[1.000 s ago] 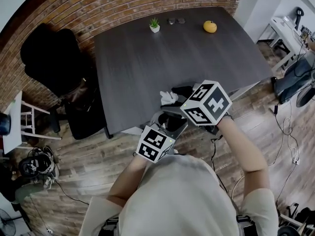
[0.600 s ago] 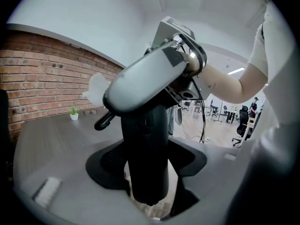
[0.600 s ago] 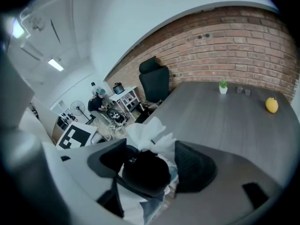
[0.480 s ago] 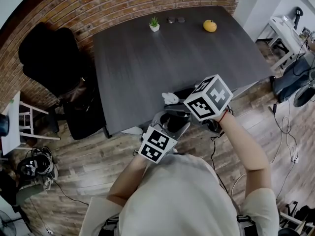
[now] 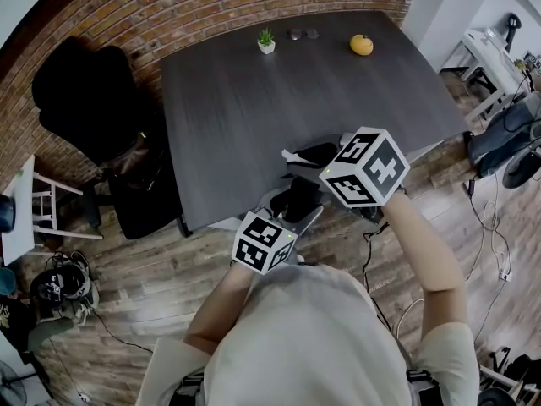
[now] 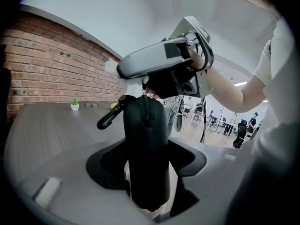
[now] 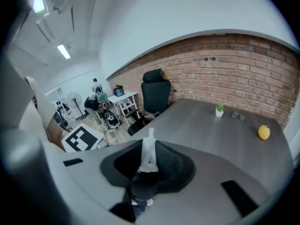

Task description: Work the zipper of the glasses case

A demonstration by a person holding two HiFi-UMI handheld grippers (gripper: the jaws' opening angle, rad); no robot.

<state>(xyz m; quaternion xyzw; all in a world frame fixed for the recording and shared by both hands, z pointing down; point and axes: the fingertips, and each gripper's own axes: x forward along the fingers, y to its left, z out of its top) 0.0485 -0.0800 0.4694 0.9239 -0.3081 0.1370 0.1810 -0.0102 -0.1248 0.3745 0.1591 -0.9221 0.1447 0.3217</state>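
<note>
While the left gripper (image 6: 146, 165) clamped the black glasses case (image 6: 145, 125) upright between its jaws, pads pressed on the case's two rounded flanks, the zipper seam faced the camera and ran up the middle of the case. Just above it, the right gripper (image 7: 151, 168) had just been closing its jaws, and they were pinched on the white pull tab (image 7: 149, 146), which stood up as a thin strip from between the pads with the dark end of the case below it. Both tools were held in the air by the near edge of the grey table (image 5: 254, 100), so the case rested on nothing. Further off, a small potted plant (image 5: 266, 42) and an orange fruit (image 5: 362, 46) stood at the table's far edge, well apart from the work, against a brick wall (image 5: 211, 7). Judged from this arrangement, the chief hazard was slip: the tab was narrow and flexible, and a pull angled away from the seam could draw it out of the pads or bind the slider. A second hazard was rotation of the smooth, rounded case within the left grip, since no surface supported it from below.
</note>
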